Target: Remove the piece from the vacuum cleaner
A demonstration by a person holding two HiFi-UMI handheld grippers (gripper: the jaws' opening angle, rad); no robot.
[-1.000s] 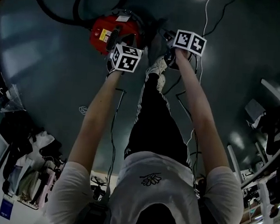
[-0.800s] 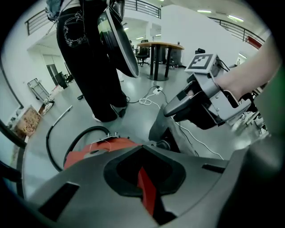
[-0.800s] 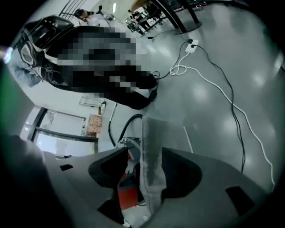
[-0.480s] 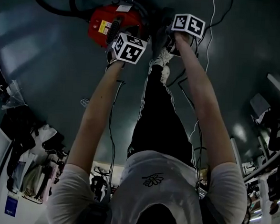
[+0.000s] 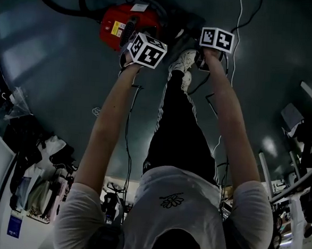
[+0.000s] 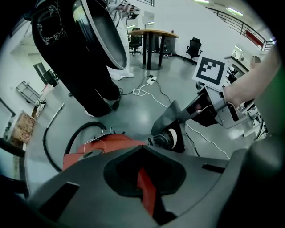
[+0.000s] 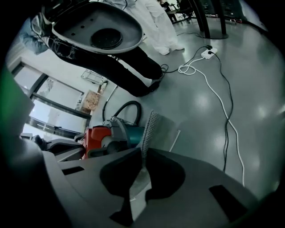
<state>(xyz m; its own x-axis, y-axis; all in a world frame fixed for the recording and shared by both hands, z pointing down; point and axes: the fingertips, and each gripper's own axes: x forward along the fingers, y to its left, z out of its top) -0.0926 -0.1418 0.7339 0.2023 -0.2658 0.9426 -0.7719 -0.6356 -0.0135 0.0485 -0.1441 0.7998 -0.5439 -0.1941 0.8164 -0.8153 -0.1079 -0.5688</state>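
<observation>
Right claw (image 7: 143,156): closing, pinching the thin grey piece (image 7: 149,127);
Piece: long axis points straight ahead of this claw, far end by the vacuum cleaner (image 7: 97,139);
Left claw (image 6: 142,153): clamped on the vacuum cleaner

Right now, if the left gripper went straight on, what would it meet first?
The red vacuum cleaner: the left gripper is shut on a red part of it, so its body lies directly ahead, probably at once.
</observation>
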